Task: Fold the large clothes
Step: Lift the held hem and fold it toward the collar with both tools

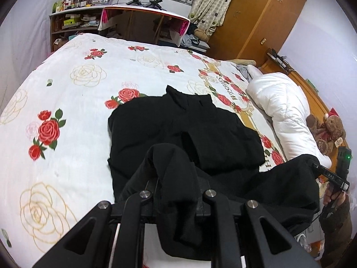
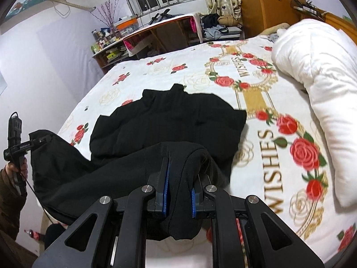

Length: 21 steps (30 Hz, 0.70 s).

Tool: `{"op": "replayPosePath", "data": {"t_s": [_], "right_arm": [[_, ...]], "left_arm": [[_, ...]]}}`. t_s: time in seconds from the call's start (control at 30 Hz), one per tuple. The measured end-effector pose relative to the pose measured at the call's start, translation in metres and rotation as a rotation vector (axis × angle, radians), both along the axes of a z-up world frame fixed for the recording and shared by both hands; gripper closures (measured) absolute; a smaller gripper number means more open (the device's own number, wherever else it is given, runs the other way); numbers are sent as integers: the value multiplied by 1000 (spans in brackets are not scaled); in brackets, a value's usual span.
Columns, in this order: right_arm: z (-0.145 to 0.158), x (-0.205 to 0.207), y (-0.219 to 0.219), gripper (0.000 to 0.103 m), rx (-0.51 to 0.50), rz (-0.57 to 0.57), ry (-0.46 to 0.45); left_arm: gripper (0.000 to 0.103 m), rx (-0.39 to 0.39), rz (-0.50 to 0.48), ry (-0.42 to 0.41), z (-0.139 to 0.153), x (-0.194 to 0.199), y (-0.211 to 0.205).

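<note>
A large black garment (image 1: 200,129) lies on the rose-print bed (image 1: 78,93), its far part flat and its near edge lifted. My left gripper (image 1: 176,178) is shut on that near edge, with cloth draped over its fingers and hiding them. My right gripper (image 2: 179,178) is shut on the same edge farther right; black cloth bunches between its blue pads (image 2: 165,192). The garment (image 2: 169,120) hangs slack between both grippers. The right gripper shows at the right of the left wrist view (image 1: 312,164), and the left gripper at the left of the right wrist view (image 2: 48,138).
A rolled white duvet (image 1: 283,111) lies along the bed's right side, with a teddy bear (image 1: 328,129) beside it. A desk (image 1: 145,20) and cluttered shelves (image 1: 73,22) stand beyond the bed's far end. A wooden wardrobe (image 1: 261,15) stands at the back right.
</note>
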State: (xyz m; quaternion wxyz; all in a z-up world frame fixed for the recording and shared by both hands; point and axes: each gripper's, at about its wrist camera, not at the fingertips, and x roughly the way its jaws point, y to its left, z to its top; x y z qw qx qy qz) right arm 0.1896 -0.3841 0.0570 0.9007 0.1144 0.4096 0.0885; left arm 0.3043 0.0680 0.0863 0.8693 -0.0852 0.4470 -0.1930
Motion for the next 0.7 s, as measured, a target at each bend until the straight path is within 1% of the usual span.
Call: {"op": "replayPosePath", "data": {"t_s": [0.17,0.23,0.3,0.37,0.53,0.7], "right_arm": [[3,36,-3,88,-11,-2,5],[3,51,-2,88,-31,-7,8],[2,69,-2,88,-43,-16,13],[0,86,0,88,-62,-24,17],[-11,132,8,88,-112,-55,31],[-28,176,-1,88,-118,-96,62]], "left_arm": [[86,10,22,9,-4,35,-3],[86,34,31,5,-5,49,-6],[86,41,41,6,-7,64,-9],[86,71,57,6,-12,81,-16],[86,102,117,28,-30,125,-31],[86,121,165,31,-44,163,-36]]}}
